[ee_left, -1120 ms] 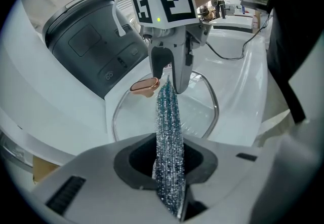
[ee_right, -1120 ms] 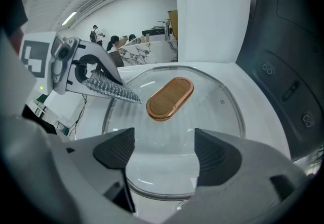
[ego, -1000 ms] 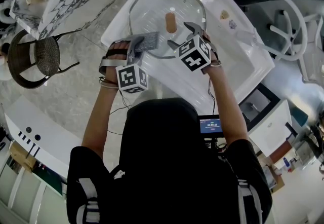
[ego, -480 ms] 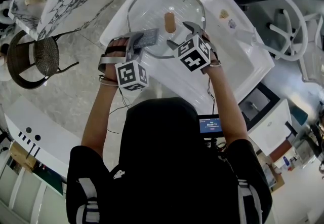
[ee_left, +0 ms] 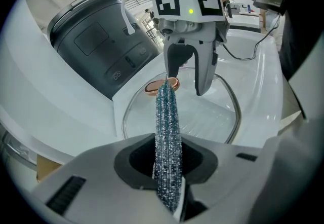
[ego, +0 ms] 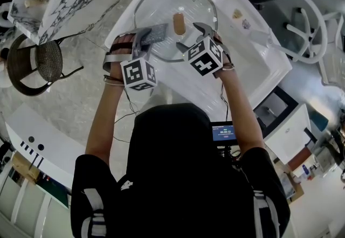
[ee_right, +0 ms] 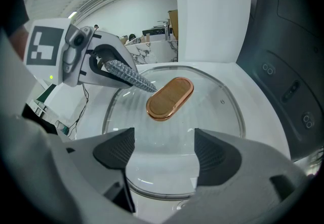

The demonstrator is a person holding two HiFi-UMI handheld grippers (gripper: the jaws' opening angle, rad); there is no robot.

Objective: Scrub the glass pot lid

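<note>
My left gripper pinches the scrubber, whose tip reaches straight ahead over the lid to just beside the knob; my right gripper hangs spread over the near rim.

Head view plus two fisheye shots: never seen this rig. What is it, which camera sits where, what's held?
No robot: a person holds a two-jaw tool in each hand. The head view comes from a camera on the person's head, looking down; the other two cameras ride on the tools. A glass lid with a brown knob lies on a white counter. The left tool is shut on a sparkly scrub pad. The right tool is open over the lid's near edge.
</note>
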